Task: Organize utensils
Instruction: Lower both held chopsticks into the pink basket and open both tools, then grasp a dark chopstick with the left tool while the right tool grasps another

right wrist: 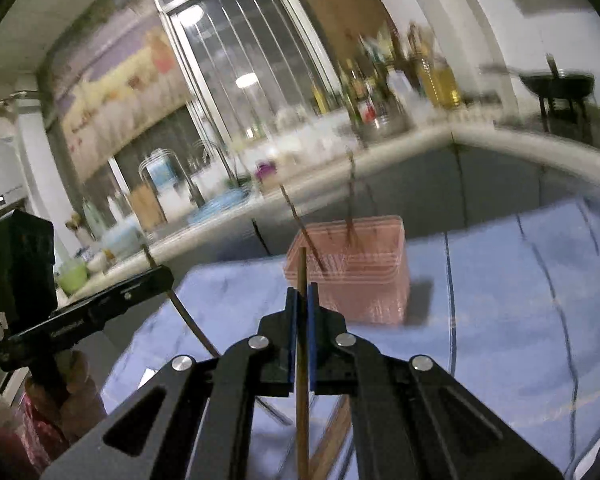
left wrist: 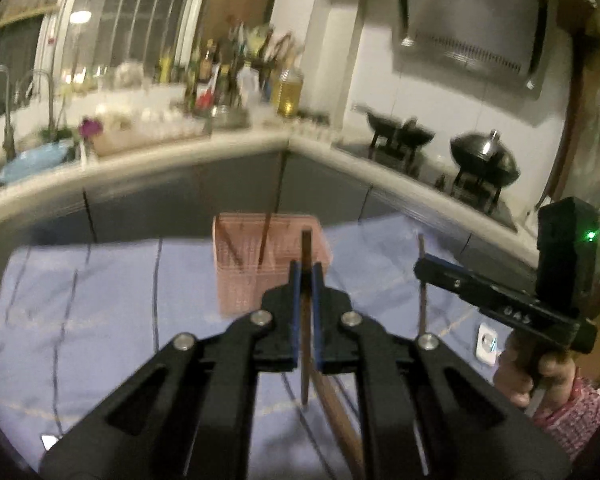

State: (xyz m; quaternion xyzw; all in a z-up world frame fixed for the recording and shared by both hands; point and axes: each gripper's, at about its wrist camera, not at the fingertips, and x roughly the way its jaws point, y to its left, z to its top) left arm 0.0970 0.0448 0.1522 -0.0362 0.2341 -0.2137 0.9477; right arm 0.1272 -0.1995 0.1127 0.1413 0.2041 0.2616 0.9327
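Both grippers' chopstick ends cut off.

My left gripper sits at six o'clock in its own wrist view, linkage arms spread low, blue-padded fingers drawn in close and parallel, pinching a thin stick that stands nearly upright between them. From that camera I see my right gripper at three o'clock, side-on, its pistol handle wrapped by my right hand, fingers curled round the grip. My right gripper shows the same narrow pinch at six o'clock in its own view. My left gripper appears there at nine o'clock, held by my left hand.
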